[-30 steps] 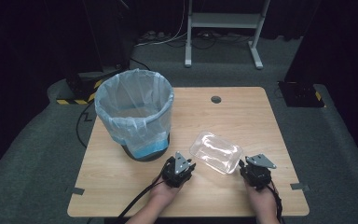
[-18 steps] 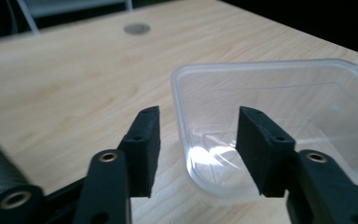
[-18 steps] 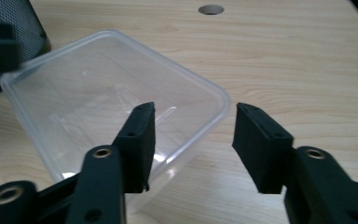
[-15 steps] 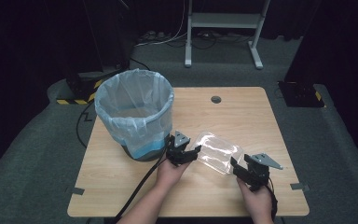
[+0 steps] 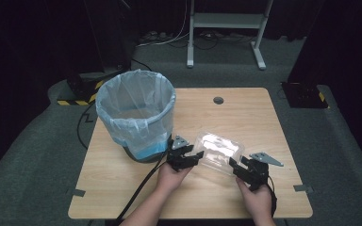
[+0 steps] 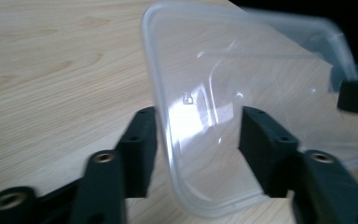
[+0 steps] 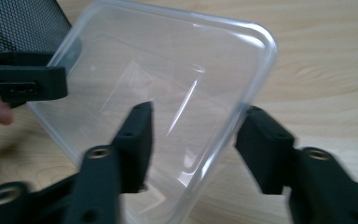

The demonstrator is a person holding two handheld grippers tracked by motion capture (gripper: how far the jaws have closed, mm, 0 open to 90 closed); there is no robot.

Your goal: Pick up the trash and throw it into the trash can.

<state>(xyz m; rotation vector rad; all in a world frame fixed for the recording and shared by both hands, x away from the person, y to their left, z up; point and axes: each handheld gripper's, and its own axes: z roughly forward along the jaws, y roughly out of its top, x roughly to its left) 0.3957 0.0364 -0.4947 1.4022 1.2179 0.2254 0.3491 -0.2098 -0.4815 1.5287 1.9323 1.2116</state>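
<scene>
Container, clear and empty, sits between wide-apart jaws of left gripper and right gripper, neither clamped.

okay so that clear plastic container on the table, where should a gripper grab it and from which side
Probably the clear container by its thin rim at a short end, coming in low from the person's side. Both the left gripper and right gripper already straddle an edge there, jaws open; the smooth walls offer little purchase.

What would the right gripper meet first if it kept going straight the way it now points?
The clear plastic container: its rim already sits between the right gripper's open fingers. Beyond it, probably the left gripper at the far edge, though depth is hard to judge.
</scene>
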